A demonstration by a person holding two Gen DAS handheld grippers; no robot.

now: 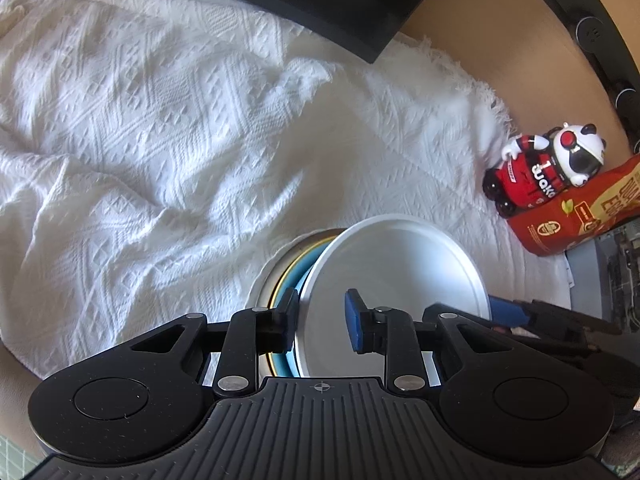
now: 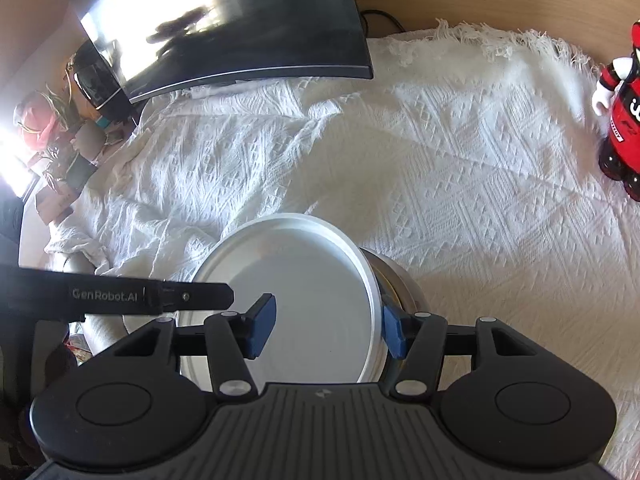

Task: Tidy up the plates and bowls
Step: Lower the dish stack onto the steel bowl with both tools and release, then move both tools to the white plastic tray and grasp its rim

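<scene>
A white plate (image 1: 396, 264) lies tilted on top of a stack of dishes: a blue bowl (image 1: 298, 280) inside a pale bowl with a gold rim (image 1: 276, 276). My left gripper (image 1: 322, 318) is open, its jaws straddling the plate's left rim. In the right wrist view the same white plate (image 2: 304, 288) sits over the bowls (image 2: 404, 284). My right gripper (image 2: 330, 330) is open, its jaws straddling the plate's right rim. The left gripper's finger (image 2: 192, 298) reaches in from the left.
A rumpled white woven cloth (image 1: 160, 140) covers the table. A dark monitor (image 2: 240, 20) stands at the back. A red and white panda toy (image 1: 548, 168) and a red snack bag (image 1: 580, 216) stand at the right. Clutter (image 2: 60, 140) lies far left.
</scene>
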